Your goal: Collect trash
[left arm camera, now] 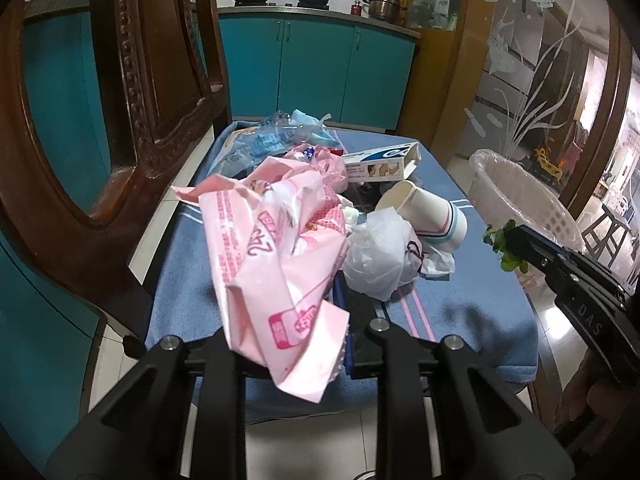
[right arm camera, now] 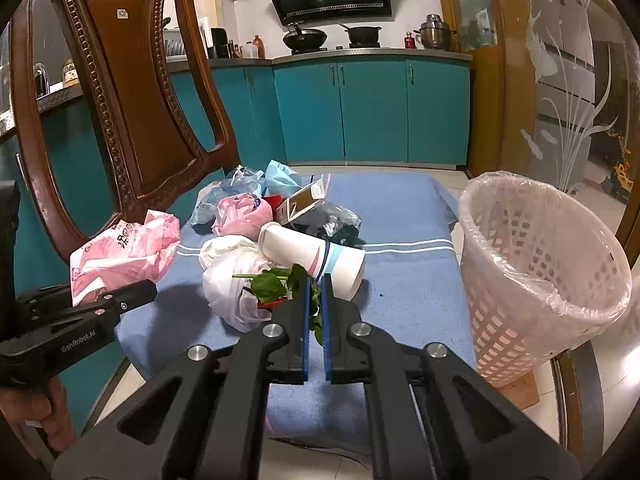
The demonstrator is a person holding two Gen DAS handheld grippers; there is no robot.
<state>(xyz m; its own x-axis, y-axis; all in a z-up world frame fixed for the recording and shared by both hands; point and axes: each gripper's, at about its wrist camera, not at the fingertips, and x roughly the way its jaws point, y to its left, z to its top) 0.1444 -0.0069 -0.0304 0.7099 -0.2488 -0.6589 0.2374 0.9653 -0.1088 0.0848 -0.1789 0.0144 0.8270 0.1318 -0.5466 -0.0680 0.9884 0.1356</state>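
right gripper point(right arm camera: 316, 300) pinches leafy scrap point(right arm camera: 276, 286); left gripper point(left arm camera: 304, 344) clamps pink wrapper point(left arm camera: 276, 248). swing the scrap to 3 o'clock, release well inside bin point(right arm camera: 560, 304).

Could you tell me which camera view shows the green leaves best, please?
The right wrist view: the leaves sit close up, pinched in the right gripper. The left wrist view shows them only small at its right edge, partly behind the fingers.

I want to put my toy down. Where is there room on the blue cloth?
Bare blue cloth lies between the white paper cup and the lined white basket. The side by the pink wrapper is crowded.
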